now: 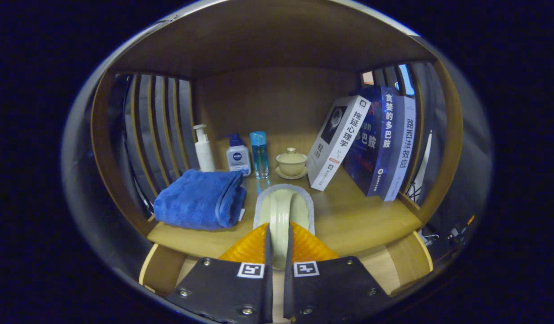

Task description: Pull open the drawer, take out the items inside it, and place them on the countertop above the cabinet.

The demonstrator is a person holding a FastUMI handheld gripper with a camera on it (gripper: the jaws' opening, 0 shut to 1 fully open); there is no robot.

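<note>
Cup (pixel 280 211), pale green and seen edge-on, sits pinched between the two fingers of the gripper (pixel 277 245), which are closed to a narrow gap with both pads pressing its sides; it hangs just above the front of the wooden countertop (pixel 358 220). A grey rim (pixel 259 204) curves around the cup's far end, and whether that is a separate mat or part of the cup is hard to make out. The countertop is a boxed-in shelf space with slatted sides (pixel 160 130) and a plain back panel. Inside it, a folded blue towel (pixel 199 200) lies just left of the cup. Beyond the fingers, along the back, stand a white pump bottle (pixel 204 149), a blue-capped bottle (pixel 238 155), a clear blue bottle (pixel 259 155) and a small lidded bowl on a saucer (pixel 291 163). Three books (pixel 371 144) lean to the right of these. The cup's lower part is hidden behind the fingers.
</note>
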